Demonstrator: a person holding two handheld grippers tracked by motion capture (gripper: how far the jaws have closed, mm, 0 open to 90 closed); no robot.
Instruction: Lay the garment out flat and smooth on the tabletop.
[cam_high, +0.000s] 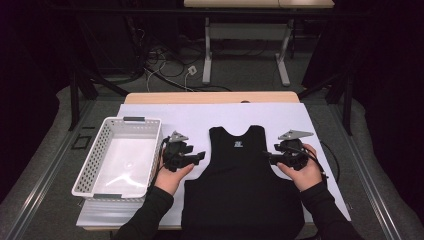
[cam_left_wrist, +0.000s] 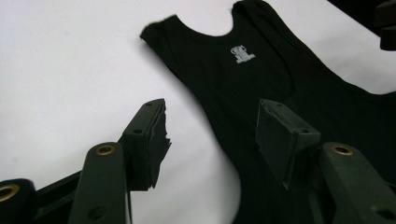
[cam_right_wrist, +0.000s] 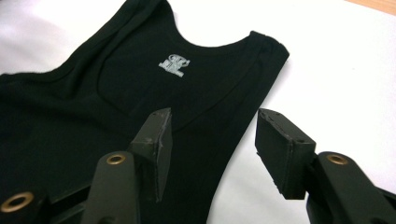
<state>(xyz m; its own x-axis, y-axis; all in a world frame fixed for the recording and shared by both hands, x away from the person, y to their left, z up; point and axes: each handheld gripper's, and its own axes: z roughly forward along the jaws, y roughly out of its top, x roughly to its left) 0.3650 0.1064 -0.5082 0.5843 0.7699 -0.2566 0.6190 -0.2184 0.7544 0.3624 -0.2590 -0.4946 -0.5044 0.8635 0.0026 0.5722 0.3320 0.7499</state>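
Observation:
A black sleeveless top (cam_high: 240, 175) lies flat on the white sheet (cam_high: 190, 120), neck towards the far edge, with a small white print (cam_high: 239, 145) below the neckline. My left gripper (cam_high: 199, 157) hovers at the garment's left armhole, open, nothing between its pads. In the left gripper view the top (cam_left_wrist: 261, 74) lies ahead and the jaws straddle its armhole edge, open (cam_left_wrist: 212, 135). My right gripper (cam_high: 268, 157) sits at the right armhole, also open. In the right gripper view its jaws (cam_right_wrist: 212, 140) stand apart over the top's (cam_right_wrist: 93, 107) side edge.
A white perforated basket (cam_high: 95, 155) stands empty at the left of the sheet. The wooden table edge (cam_high: 210, 97) shows behind. Beyond it are a second table's legs and cables on the floor. The garment's hem hangs over the near edge.

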